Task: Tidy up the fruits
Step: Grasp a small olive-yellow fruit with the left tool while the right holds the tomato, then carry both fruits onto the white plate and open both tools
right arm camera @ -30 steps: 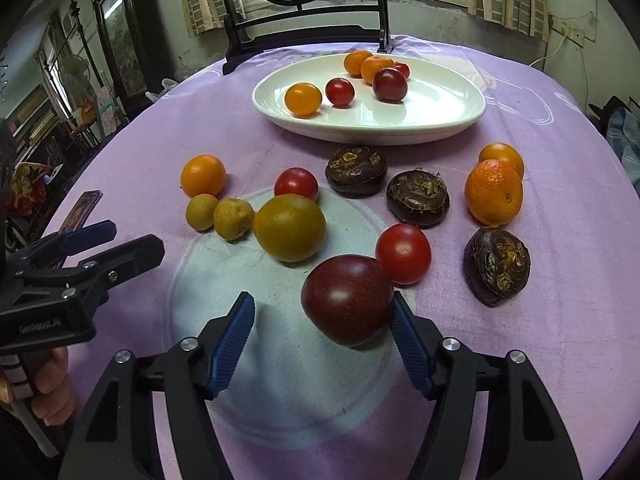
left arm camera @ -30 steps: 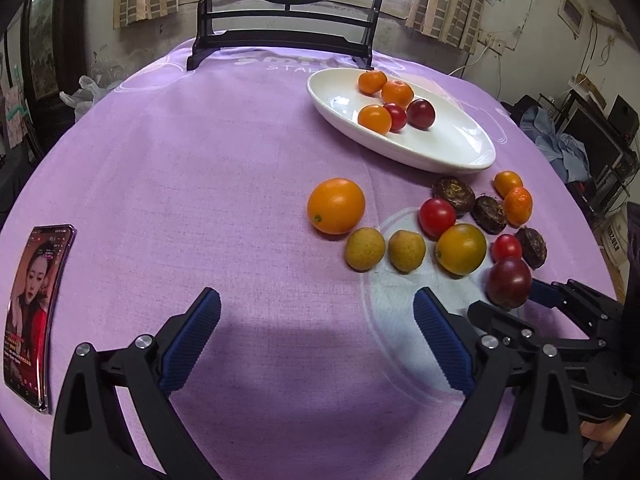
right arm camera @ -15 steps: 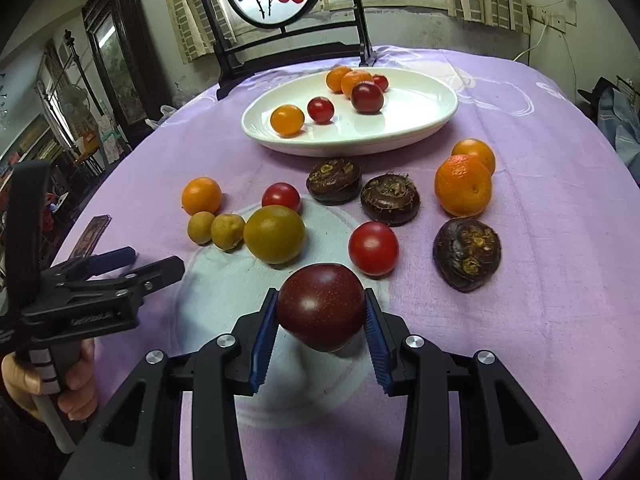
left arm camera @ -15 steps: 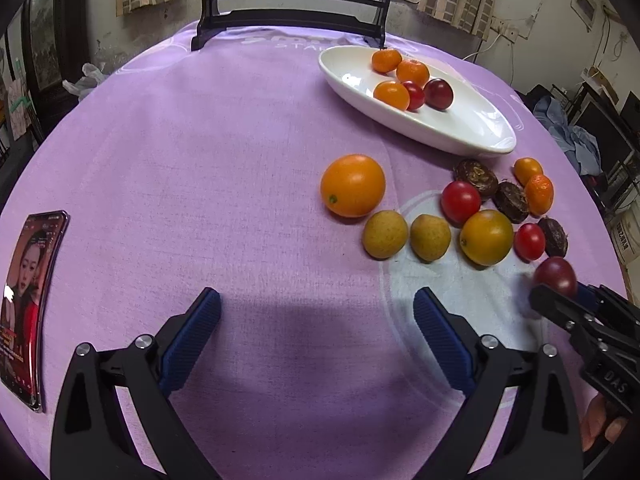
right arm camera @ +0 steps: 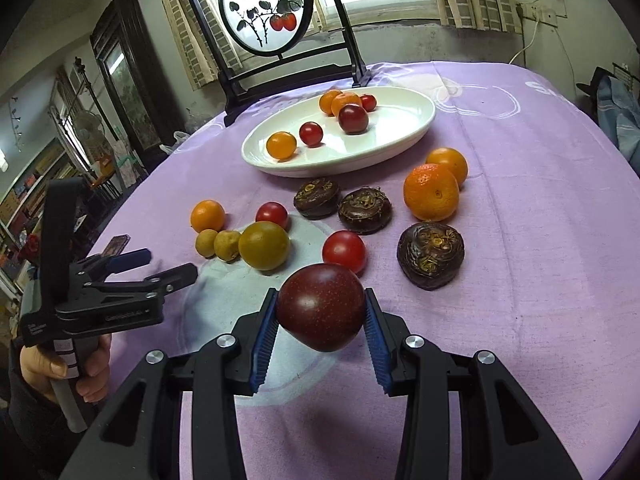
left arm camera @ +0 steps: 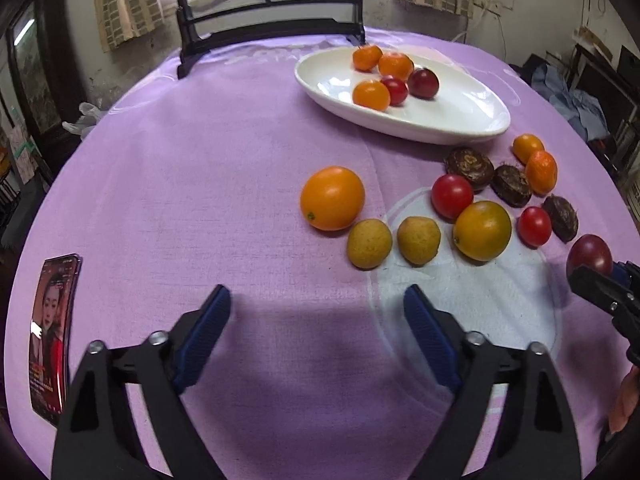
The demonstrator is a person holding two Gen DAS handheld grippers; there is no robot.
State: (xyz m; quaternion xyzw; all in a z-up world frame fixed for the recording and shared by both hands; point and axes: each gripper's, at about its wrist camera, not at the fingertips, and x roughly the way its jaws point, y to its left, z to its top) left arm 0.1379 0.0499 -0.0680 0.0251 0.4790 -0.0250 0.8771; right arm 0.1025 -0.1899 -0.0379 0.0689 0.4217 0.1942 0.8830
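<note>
My right gripper (right arm camera: 321, 300) is shut on a dark red plum (right arm camera: 320, 312), held just above the purple cloth; the plum (left arm camera: 590, 254) also shows at the right edge of the left wrist view. The white oval plate (right arm camera: 400, 136) at the back holds several small fruits. Between us lie loose fruits: an orange (left arm camera: 332, 198), two small yellow fruits (left arm camera: 370, 242), a yellow-green orange (left arm camera: 482, 230), tomatoes, dark brown chestnuts (right arm camera: 430, 254) and mandarins (right arm camera: 430, 192). My left gripper (left arm camera: 316, 300) hovers over bare cloth, its jaws closing with nothing between them.
A phone (left arm camera: 52, 332) lies at the cloth's left edge. A black stand with a round painted screen (right arm camera: 264, 12) rises behind the plate. A person's hand (right arm camera: 60, 368) grips the left gripper's handle. The round table's edge curves near on the right.
The right gripper's jaws closed on the dark red plum and lifted it slightly off the cloth. The left gripper's jaws narrowed a little and its view tilted up.
</note>
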